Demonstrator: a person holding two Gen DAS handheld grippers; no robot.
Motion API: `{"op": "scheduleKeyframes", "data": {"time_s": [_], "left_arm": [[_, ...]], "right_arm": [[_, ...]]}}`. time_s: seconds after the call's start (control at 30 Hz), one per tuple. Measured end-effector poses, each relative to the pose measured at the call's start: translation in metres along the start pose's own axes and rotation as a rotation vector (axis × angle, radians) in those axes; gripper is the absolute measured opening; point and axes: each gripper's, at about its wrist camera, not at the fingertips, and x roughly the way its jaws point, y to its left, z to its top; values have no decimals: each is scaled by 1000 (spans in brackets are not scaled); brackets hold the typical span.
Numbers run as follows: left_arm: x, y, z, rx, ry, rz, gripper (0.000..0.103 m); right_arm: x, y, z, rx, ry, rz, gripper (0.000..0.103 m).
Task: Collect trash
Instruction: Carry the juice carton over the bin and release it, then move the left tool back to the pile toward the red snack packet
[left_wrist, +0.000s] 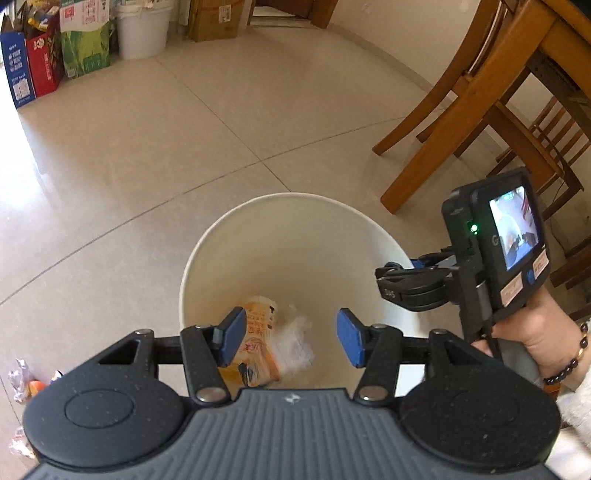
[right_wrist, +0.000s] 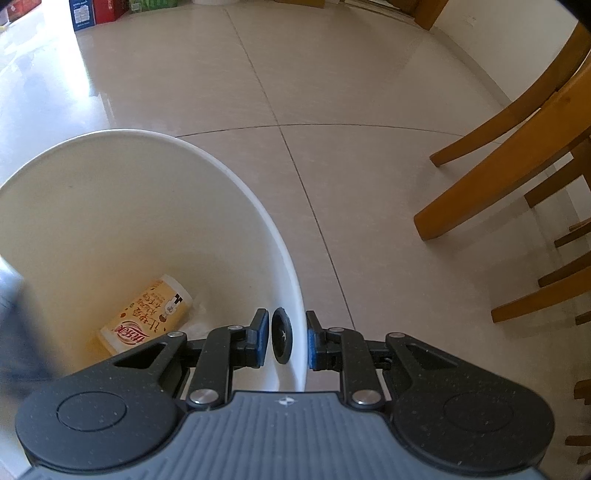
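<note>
A white bucket (left_wrist: 295, 236) stands on the tiled floor. Inside it lie an orange paper cup (left_wrist: 258, 325) on its side and a clear crumpled wrapper (left_wrist: 299, 350), blurred. My left gripper (left_wrist: 291, 339) hovers over the bucket's mouth, open, with nothing between its blue pads. A hand holds my right gripper (left_wrist: 406, 284) at the bucket's right edge. In the right wrist view that gripper (right_wrist: 286, 341) straddles the bucket rim (right_wrist: 300, 332), with its pads closed on the wall and a black round knob (right_wrist: 282, 339). The orange cup (right_wrist: 147, 317) shows at the bottom.
Crumpled wrappers (left_wrist: 22, 376) lie on the floor at the lower left. Wooden chair and table legs (left_wrist: 461, 110) stand to the right. Cardboard boxes (left_wrist: 33, 62) and another white bucket (left_wrist: 142, 29) line the far wall. A blurred dark shape (right_wrist: 14, 321) covers the right wrist view's left edge.
</note>
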Motion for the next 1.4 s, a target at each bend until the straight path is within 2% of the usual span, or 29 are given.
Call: {"op": "scheduleKeyframes", "data": {"time_s": [0.37,0.73,0.87,1.1,1.23,1.4], "left_arm": [[-26,51,-22,-52,-23,75,54],[-57,132,-69,-165,-56,210,91],[-63,162,-89,-224,-75,260,93],[-68,226,-121,-347,-55,343,93],[-78,255,-129,-331,-75,393,94],[-64,270,-154,-338,-89,405,96]], "right_arm": [[3,3,0,-21,2,-12,24],[1,7,-1,-11,-4,-18,23],[1,6,-1,-6,-4,-17,23],[-1,5,-1,1,-11,-20,23],[-1,6,-1,0,-10,-23,23],[-1,7,-1,0,-10,-30,23]]}}
